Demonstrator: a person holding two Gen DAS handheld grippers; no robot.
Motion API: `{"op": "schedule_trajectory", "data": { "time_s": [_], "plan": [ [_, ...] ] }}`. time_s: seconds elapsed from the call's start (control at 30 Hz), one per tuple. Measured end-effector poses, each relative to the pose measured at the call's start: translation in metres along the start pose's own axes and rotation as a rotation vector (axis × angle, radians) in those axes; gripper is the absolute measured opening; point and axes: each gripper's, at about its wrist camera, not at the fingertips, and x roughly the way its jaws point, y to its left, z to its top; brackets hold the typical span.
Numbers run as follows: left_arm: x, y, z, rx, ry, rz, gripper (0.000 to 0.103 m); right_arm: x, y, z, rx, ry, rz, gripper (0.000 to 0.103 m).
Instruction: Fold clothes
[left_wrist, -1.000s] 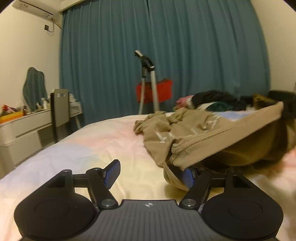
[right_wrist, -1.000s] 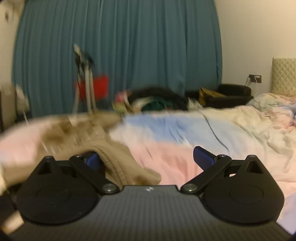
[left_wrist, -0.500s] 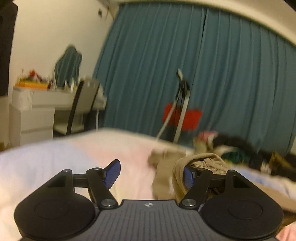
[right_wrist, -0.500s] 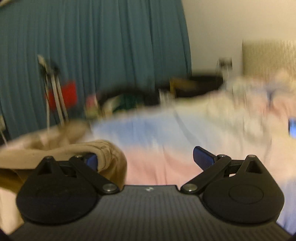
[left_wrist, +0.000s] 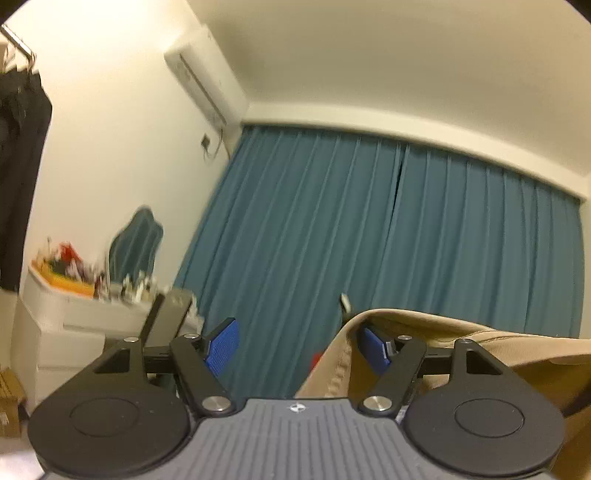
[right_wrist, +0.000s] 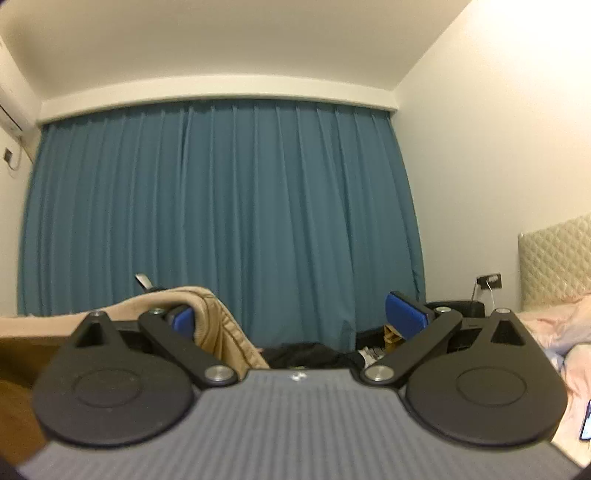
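A tan garment with a ribbed hem hangs between my two grippers. In the left wrist view the garment is draped over the right finger of my left gripper, whose jaws stand wide apart. In the right wrist view the garment is hooked over the left finger of my right gripper, also wide apart. Both grippers are raised and tilted up toward the curtain. The rest of the garment hangs out of sight below.
A teal curtain fills the far wall. A white dresser with clutter, a chair and an air conditioner are at the left. A pile of dark clothes, a quilted headboard and pink bedding are at the right.
Both grippers have risen from the bed and tilted upward, lifting the tan garment with them. The bed surface has dropped out of the left wrist view.
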Motion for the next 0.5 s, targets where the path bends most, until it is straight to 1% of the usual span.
{"op": "schedule_trajectory", "data": {
  "time_s": [0.1,0.2,0.27,0.3,0.33,0.37,0.4,0.47,0.5],
  "plan": [
    [-0.024,0.006,0.040,-0.008,-0.056,-0.002,0.074,-0.020,-0.009,0.027,0.013,-0.016,0.017,0.101],
    [-0.048,0.013,0.080,-0.015,-0.111,-0.003,0.070,-0.041,-0.021,0.055,0.051,-0.023,0.018,0.101],
    [-0.066,0.022,0.109,-0.056,-0.143,-0.008,0.070,-0.052,-0.031,0.074,0.087,-0.019,0.015,0.099],
    [-0.073,0.026,0.120,-0.071,-0.151,-0.015,0.070,-0.058,-0.036,0.083,0.113,-0.012,0.038,0.099],
    [-0.082,0.029,0.126,-0.056,-0.136,-0.031,0.071,-0.061,-0.040,0.088,0.115,-0.003,0.059,0.099],
    [-0.091,0.031,0.131,-0.037,-0.118,-0.049,0.072,-0.064,-0.038,0.088,0.092,0.010,0.076,0.099],
    [-0.098,0.032,0.130,-0.008,-0.078,-0.082,0.073,-0.068,-0.036,0.089,0.068,0.022,0.093,0.099],
    [-0.121,0.035,0.110,0.031,0.028,-0.156,0.074,-0.070,-0.033,0.078,0.013,0.055,0.117,0.099],
    [-0.134,0.036,0.091,0.042,0.097,-0.216,0.075,-0.071,-0.032,0.069,-0.012,0.078,0.127,0.099]
  ]
}}
